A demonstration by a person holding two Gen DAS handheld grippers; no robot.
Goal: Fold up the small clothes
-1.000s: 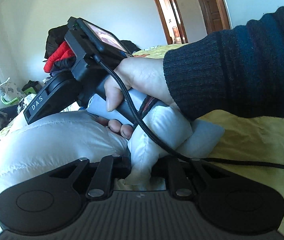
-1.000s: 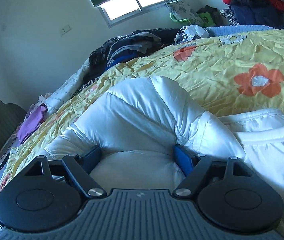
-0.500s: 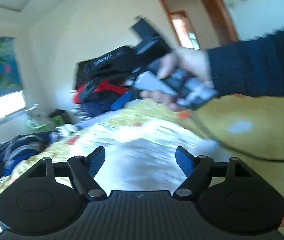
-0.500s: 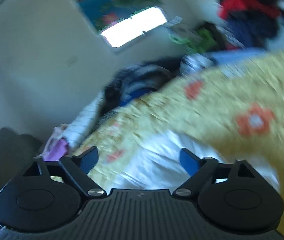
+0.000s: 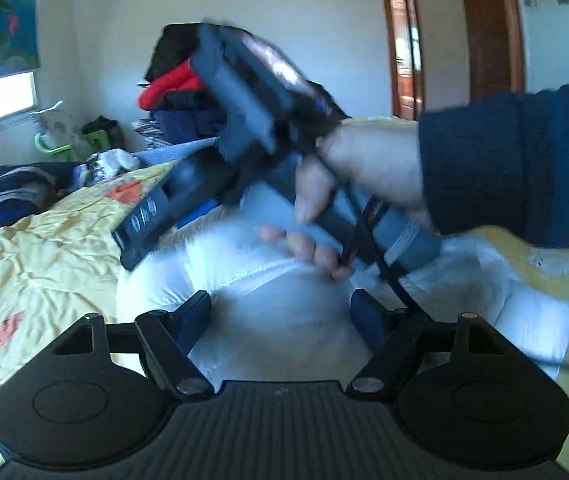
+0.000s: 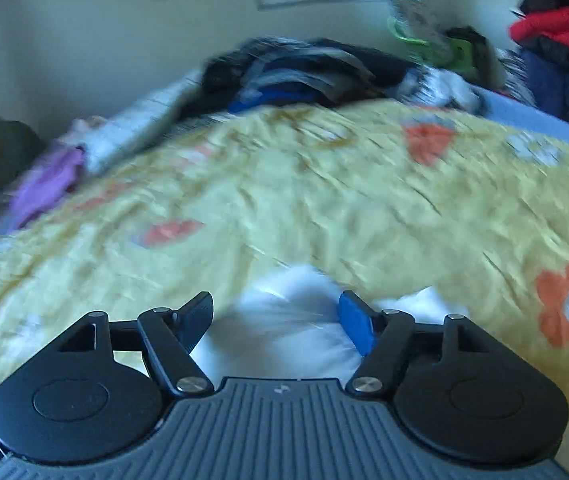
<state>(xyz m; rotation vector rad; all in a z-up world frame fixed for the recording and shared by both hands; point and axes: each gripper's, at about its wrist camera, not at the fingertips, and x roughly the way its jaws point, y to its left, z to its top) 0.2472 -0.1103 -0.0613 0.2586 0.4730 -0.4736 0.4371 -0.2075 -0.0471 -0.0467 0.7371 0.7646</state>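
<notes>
Left gripper (image 5: pixel 280 316) stands with its two fingers wide apart and nothing between them, poised over the white padded garment (image 5: pixel 268 312), which lies on the yellow flowered bedspread (image 5: pixel 44 248). Only this left wrist view shows the person's right hand (image 5: pixel 348 184), blurred, in a dark blue sleeve (image 5: pixel 516 160), wrapped round the handle of the other tool just above the garment. Beyond the garment one pile of red and dark clothes (image 5: pixel 176 92) is stacked against the wall, and one wooden doorway (image 5: pixel 404 40) stands to the right of that pile.

Right wrist view is blurred. Right gripper (image 6: pixel 276 320) is likewise spread wide, gripping nothing; one edge of the garment (image 6: pixel 284 320) shows between and below its fingers. Bedspread (image 6: pixel 324 208) fills the area beyond the garment, with one heap of dark clothing (image 6: pixel 296 72) at its far edge and one purple cloth (image 6: pixel 44 188) to the left.
</notes>
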